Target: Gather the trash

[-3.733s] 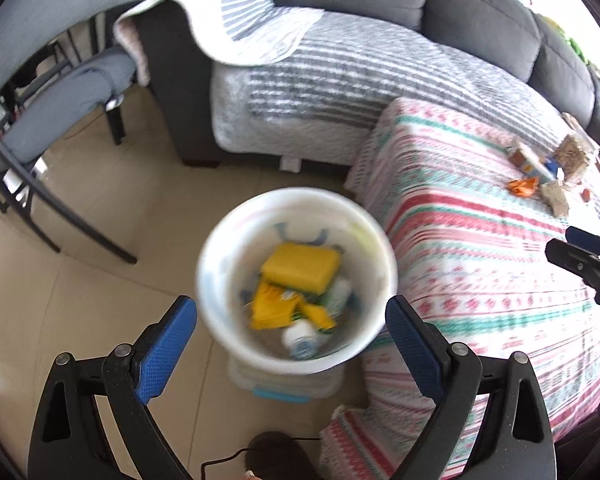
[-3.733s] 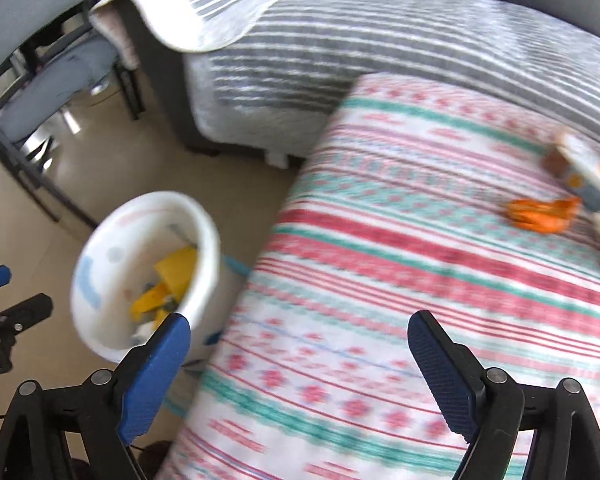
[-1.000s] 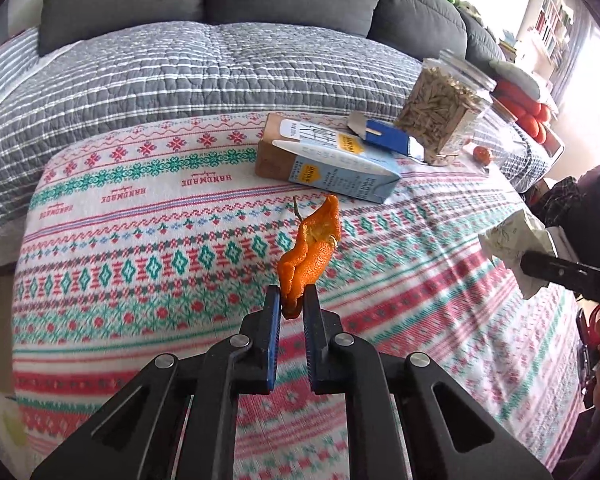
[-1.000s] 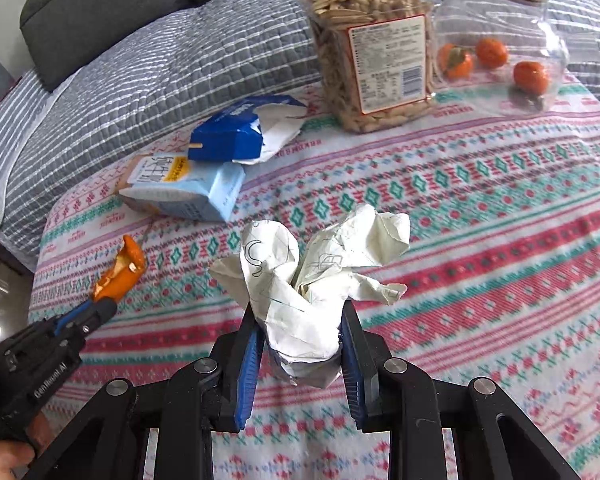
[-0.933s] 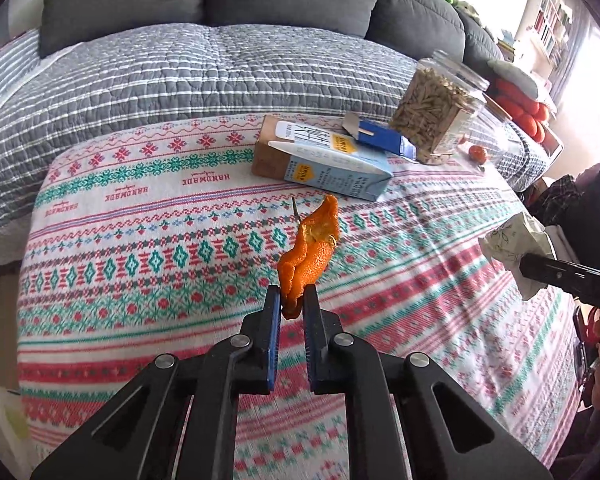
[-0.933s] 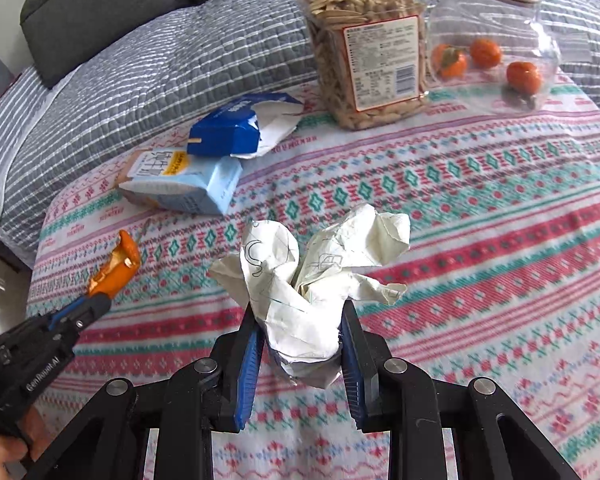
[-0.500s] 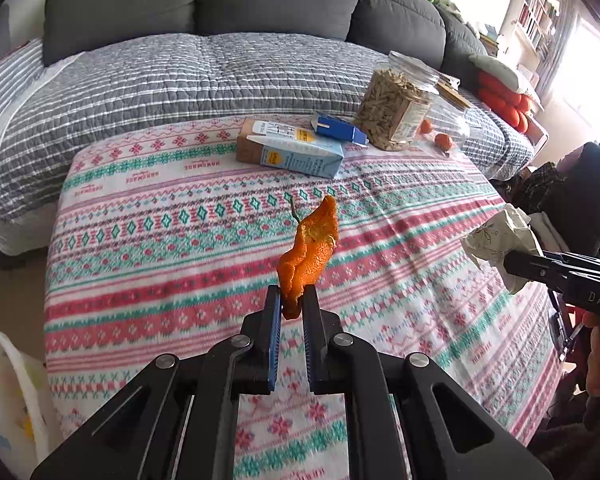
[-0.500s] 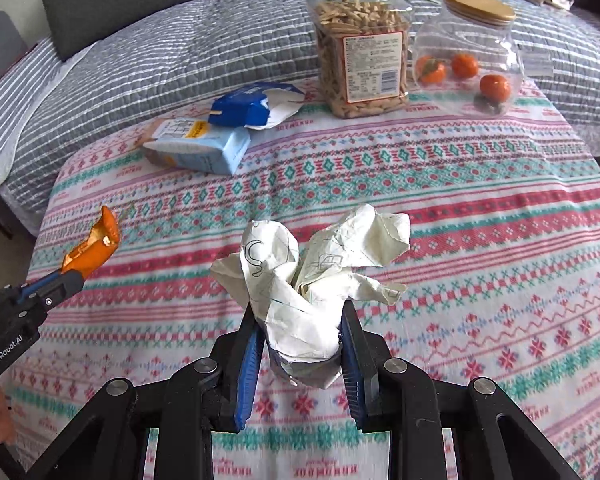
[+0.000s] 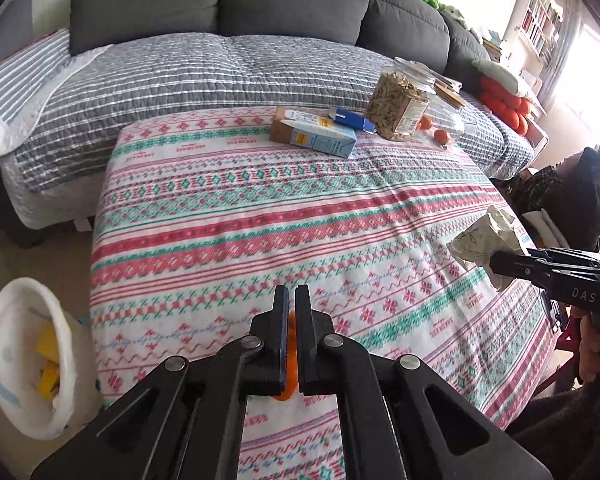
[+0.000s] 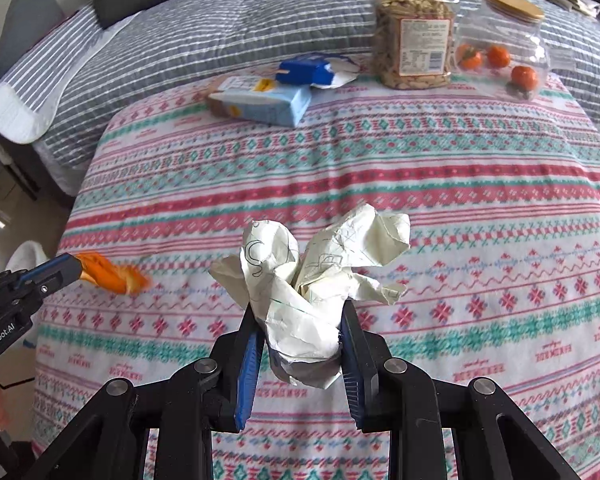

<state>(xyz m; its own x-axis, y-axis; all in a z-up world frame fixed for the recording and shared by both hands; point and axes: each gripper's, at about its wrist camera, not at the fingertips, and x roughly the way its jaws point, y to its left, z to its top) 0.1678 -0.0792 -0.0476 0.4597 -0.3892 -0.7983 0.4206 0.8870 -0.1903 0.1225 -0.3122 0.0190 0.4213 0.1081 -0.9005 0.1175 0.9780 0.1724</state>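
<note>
My left gripper [image 9: 292, 300] is shut on a piece of orange peel [image 9: 289, 364], of which only a sliver shows between the jaws. In the right wrist view the peel [image 10: 112, 274] sticks out blurred past the left gripper [image 10: 74, 266], low over the tablecloth's left side. My right gripper [image 10: 300, 316] is shut on a crumpled sheet of scribbled paper [image 10: 312, 268], held above the patterned table [image 10: 420, 184]. The left wrist view shows that paper [image 9: 482, 238] at the right edge, in the right gripper [image 9: 496, 264]. A white bin [image 9: 20, 286] holding yellow trash stands on the floor to the table's left.
At the table's far end lie a light blue carton [image 9: 316, 136], a small blue box [image 9: 352, 120], a clear jar of nuts [image 10: 414, 36] and a lidded jar with tangerines [image 10: 504, 40]. A grey sofa [image 9: 220, 72] with a striped quilt runs behind the table.
Both grippers have drawn back from the far items, still holding the peel and paper. The bin has come into the left view. The peel no longer stands above the left fingertips.
</note>
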